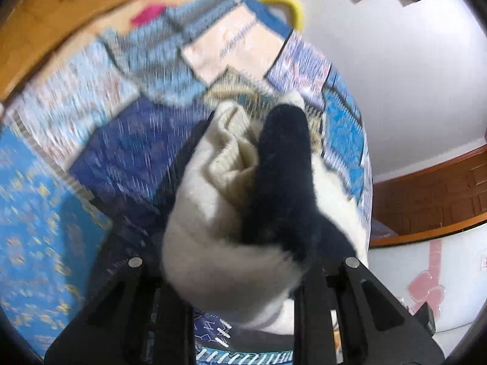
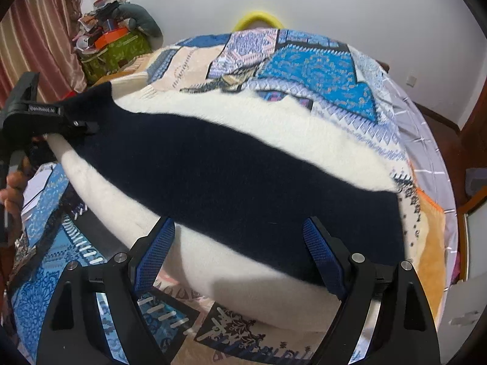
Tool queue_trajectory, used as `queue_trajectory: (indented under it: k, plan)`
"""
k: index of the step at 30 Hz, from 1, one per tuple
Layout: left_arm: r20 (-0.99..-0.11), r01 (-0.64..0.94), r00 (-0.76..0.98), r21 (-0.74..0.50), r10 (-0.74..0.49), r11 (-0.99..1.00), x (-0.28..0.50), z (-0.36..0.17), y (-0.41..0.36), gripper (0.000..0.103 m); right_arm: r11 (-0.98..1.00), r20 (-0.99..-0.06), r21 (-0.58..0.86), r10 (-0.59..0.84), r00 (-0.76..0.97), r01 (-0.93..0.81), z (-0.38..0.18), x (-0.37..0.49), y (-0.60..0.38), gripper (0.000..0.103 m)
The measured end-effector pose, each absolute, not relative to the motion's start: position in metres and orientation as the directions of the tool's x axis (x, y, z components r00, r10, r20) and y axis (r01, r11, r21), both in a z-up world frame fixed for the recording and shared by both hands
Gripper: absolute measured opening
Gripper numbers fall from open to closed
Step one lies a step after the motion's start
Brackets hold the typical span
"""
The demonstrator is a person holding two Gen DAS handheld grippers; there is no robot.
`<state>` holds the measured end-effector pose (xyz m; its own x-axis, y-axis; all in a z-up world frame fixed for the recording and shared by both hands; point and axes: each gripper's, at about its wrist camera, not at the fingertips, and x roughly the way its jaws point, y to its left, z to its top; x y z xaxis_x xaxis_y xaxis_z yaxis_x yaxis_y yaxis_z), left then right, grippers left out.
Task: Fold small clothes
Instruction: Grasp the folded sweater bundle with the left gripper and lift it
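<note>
**Fluffy garment pinched at one end, stretched across the bed**

A bed (image 2: 307,70) covered by a blue, white and peach patchwork spread fills both views, with a plain white wall behind it, a heap of bags and boxes (image 2: 112,42) beside a striped curtain at the far left corner, and dark wooden trim low on the right. On the spread a small cream-and-navy fuzzy garment (image 2: 231,164) is laid out — a broad navy band running its length between two cream margins.

The left gripper (image 2: 77,124) is seen at the garment's left end, its jaws closed on the fabric there; in the left wrist view the bunched cream and navy cloth (image 1: 252,182) is gathered between the fingers and hides them, and the blur there makes the exact depth of the bite hard to judge. A hand (image 2: 12,191) is glimpsed just below that gripper. The end appears to be held pinched so that it can be carried over the rest of the cloth as a fold.

The right gripper (image 2: 240,255) is poised over the garment's near long edge with its blue-padded fingers (image 2: 155,255) spread wide and nothing pressed between them — a stance judged to be readiness to pin or take that edge while the other end is handled.

The long axis of the garment is set across the bed, running from the gripped end at the left side down toward the bed's right edge, where the navy band meets an orange patch.
</note>
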<state>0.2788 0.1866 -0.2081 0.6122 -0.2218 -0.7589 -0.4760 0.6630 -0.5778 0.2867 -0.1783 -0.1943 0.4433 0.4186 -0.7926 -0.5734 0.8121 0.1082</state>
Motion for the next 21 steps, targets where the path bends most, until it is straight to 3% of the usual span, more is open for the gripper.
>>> queue_trajectory:
  k: [5, 11, 21]
  plan:
    - [-0.728, -0.473, 0.681, -0.525, -0.085, 0.707, 0.279, -0.149, 0.2, 0.022, 0.814, -0.765, 0.108, 0.435, 0.475, -0.571, -0.176, 0.287, -0.187, 0.084]
    - [-0.717, -0.424, 0.694, -0.329, 0.069, 0.844, 0.297, -0.091, 0.177, 0.022, 0.814, -0.74, 0.102, 0.447, 0.503, -0.572, -0.162, 0.286, -0.198, 0.084]
    - [-0.698, -0.198, 0.716, -0.191, 0.009, 0.961, 0.338, -0.069, 0.051, 0.022, 0.825, -0.783, 0.164, 0.442, 0.437, -0.541, -0.193, 0.287, -0.217, 0.084]
